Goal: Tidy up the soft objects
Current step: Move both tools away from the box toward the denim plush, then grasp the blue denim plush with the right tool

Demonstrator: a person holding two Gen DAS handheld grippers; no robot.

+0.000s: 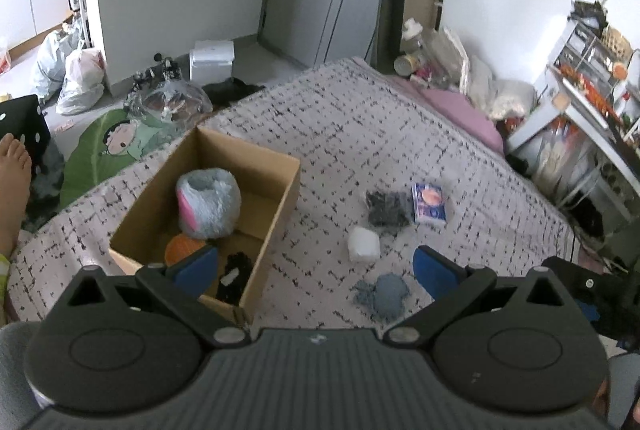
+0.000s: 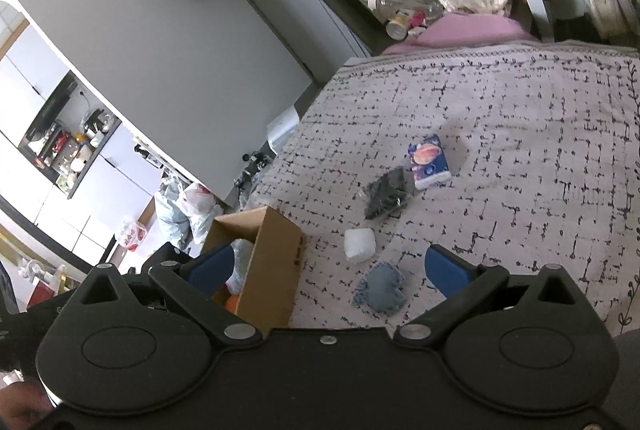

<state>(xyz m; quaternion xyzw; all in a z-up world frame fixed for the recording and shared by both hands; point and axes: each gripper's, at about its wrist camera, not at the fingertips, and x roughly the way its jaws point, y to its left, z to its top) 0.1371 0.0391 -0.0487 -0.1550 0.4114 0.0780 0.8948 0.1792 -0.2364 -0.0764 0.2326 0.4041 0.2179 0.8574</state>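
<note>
Cardboard box [image 1: 208, 214] on the bed [image 1: 360, 134], collecting point as I judge it: holds a grey-and-pink plush [image 1: 208, 204], an orange item [image 1: 182, 248] and something black [image 1: 236, 276]. Awaiting sorting just beside the box: blue knitted piece [image 1: 384, 294], white soft block [image 1: 363, 244], dark bagged bundle [image 1: 390, 208], tissue pack [image 1: 430, 202]. My left claw [image 1: 316, 266] and right claw [image 2: 328, 268]: both spread wide, holding nothing, touching nothing, raised over the blue piece.

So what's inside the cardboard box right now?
The cardboard box holds a fluffy grey-and-pink plush, an orange item and something black. The left gripper's finger covers part of the floor.
</note>
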